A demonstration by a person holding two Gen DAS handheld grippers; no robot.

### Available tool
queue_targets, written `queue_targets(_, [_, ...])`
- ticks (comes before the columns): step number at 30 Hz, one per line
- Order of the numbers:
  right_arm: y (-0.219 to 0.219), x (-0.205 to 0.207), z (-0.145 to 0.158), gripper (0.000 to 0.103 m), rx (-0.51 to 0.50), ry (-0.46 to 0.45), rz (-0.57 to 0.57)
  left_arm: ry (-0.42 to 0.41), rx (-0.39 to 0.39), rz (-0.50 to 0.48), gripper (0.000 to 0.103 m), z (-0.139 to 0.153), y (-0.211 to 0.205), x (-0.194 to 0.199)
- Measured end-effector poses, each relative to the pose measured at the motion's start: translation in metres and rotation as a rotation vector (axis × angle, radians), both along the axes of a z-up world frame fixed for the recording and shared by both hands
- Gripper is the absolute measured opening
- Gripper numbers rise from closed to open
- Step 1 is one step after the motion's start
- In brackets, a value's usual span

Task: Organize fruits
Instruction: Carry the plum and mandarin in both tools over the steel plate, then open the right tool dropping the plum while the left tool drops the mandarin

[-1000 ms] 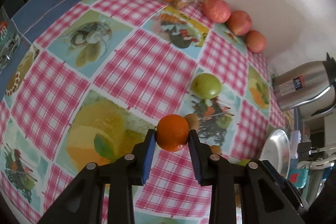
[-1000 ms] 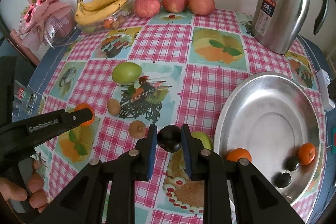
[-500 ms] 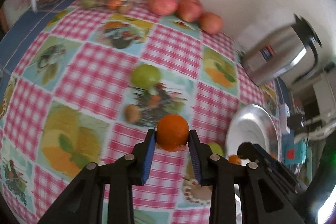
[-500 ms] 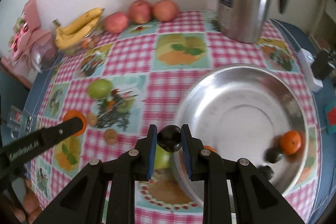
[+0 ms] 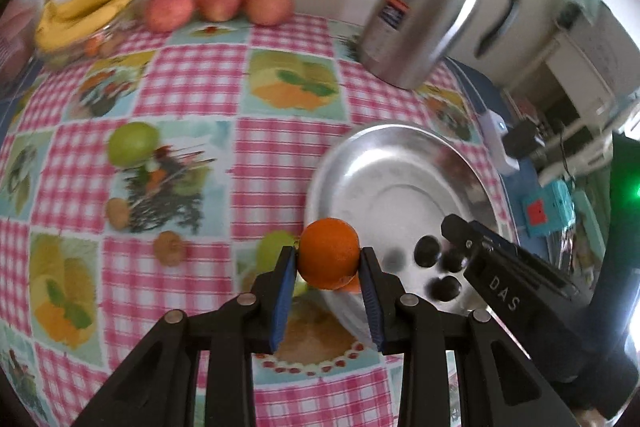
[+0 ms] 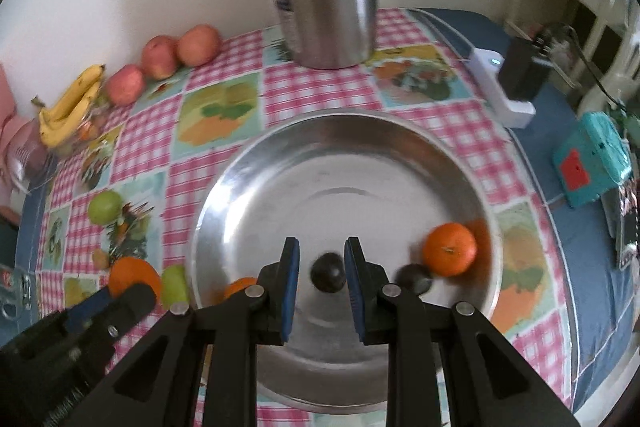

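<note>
My left gripper is shut on an orange and holds it above the near left rim of the steel bowl; it also shows in the right wrist view. My right gripper is open over the bowl. A dark plum lies in the bowl between its fingers, apart from both pads. A second dark plum and two oranges also lie in the bowl. A green fruit sits beside the bowl.
A steel thermos stands behind the bowl. Bananas and three red apples line the back wall. A green apple and two small brown fruits lie on the checked cloth. A white charger sits right.
My right gripper moved over the bowl and opened, and the plum dropped out of it into the bowl. My left gripper carried the orange to the right, up to the bowl's rim.
</note>
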State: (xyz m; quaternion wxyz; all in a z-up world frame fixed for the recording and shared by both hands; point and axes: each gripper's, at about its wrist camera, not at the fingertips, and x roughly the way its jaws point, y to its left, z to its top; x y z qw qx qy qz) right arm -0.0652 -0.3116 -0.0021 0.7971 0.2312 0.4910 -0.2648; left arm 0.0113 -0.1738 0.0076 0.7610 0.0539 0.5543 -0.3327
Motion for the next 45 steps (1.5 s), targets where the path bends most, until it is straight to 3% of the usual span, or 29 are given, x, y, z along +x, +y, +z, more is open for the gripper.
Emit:
queue_targets(11, [-0.01,-0.011,-0.006,0.024,0.03,0.004,-0.055,-0.088,-0.016,-0.055,0.034,-0.011,-0.029,-0.001])
queue_targets(18, [-0.01,-0.01,-0.01,0.024,0.046,0.01,-0.061,-0.066,0.003,-0.06,0.034,-0.028,-0.033,0.001])
queue_targets(33, [-0.008,-0.006,-0.01,0.024,0.051,0.012,-0.04,-0.059,0.019,-0.07,0.035,-0.034,-0.035,0.0])
queue_targets(37, [-0.008,-0.005,-0.009,0.024,0.05,0.011,-0.036,-0.059,0.024,-0.071,0.038,-0.033,-0.035,0.001])
queue_targets(39, [-0.007,-0.005,-0.009,0.024,0.05,0.011,-0.035,-0.056,0.022,-0.072,0.044,-0.032,-0.034,0.001])
queue_targets(45, [-0.006,-0.004,-0.009,0.024,0.048,0.011,-0.035,-0.054,0.019,-0.067,0.045,-0.027,-0.031,0.001])
